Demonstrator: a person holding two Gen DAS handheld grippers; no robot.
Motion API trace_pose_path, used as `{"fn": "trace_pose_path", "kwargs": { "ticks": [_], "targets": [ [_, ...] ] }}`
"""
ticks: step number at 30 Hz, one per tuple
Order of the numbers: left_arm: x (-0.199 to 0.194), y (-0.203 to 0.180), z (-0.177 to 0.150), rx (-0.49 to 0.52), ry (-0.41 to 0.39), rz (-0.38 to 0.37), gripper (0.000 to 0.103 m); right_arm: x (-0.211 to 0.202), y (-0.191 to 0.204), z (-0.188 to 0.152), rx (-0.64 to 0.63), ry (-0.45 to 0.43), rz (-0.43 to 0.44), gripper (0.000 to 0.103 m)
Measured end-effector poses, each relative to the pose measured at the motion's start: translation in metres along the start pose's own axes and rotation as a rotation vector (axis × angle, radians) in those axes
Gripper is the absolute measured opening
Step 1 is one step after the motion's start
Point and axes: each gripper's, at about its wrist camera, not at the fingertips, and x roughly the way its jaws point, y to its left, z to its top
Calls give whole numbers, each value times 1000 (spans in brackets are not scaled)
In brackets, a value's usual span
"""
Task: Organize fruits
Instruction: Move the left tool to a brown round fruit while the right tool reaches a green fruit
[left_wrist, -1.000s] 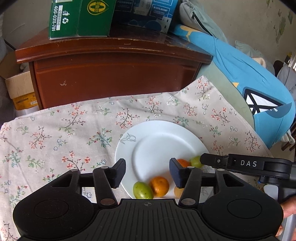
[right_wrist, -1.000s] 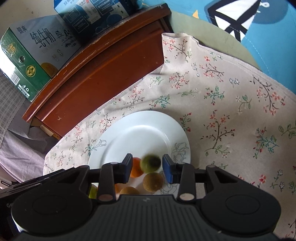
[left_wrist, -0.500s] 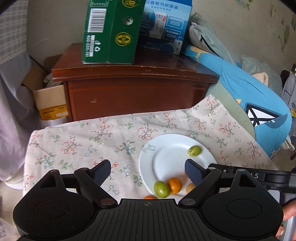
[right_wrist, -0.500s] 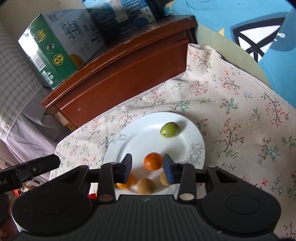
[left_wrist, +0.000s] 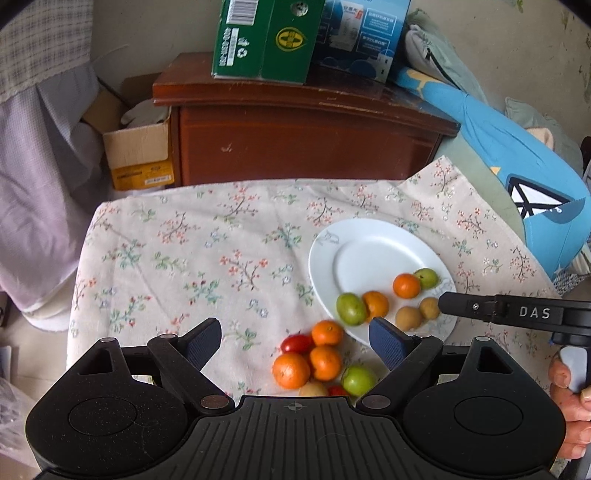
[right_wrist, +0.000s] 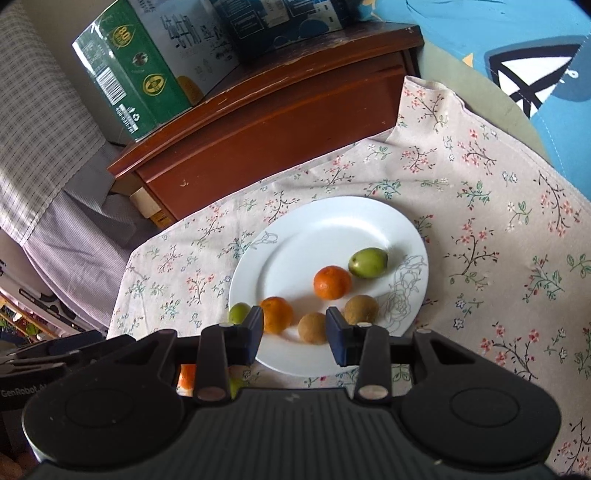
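Both claws were spread and empty: the left claw (left_wrist: 295, 341) hung over loose fruit (left_wrist: 317, 358) on the floral cloth (left_wrist: 177, 258), the right claw (right_wrist: 294, 334) over the white plate (right_wrist: 325, 225) holding 6 fruits.

- At 6 o'clock, the left wrist's black gripper body (left_wrist: 295, 435) hides part of a small yellow-brown fruit (left_wrist: 313, 388) and a red tomato (left_wrist: 338, 390).
- At 8 o'clock, the right view's orange tangerine (right_wrist: 187, 377) shows only partly.

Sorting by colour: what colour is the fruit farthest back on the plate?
Green fruit, clearest in the right wrist view, on the white plate.
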Motion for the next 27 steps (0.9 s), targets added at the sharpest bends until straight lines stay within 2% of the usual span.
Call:
{"fn": "trace_pose_path", "kwargs": {
  "ticks": [13,21,27],
  "targets": [
    [2,18,-24,-36,51,55,89,0,19,-34,-71,64,33,41],
    [11,29,-36,-45,93,112,89,9,34,-58,-192,124,69,41],
    [14,33,-40,-46,106,118,89,17,45,-67,-265,150,88,41]
  ]
}}
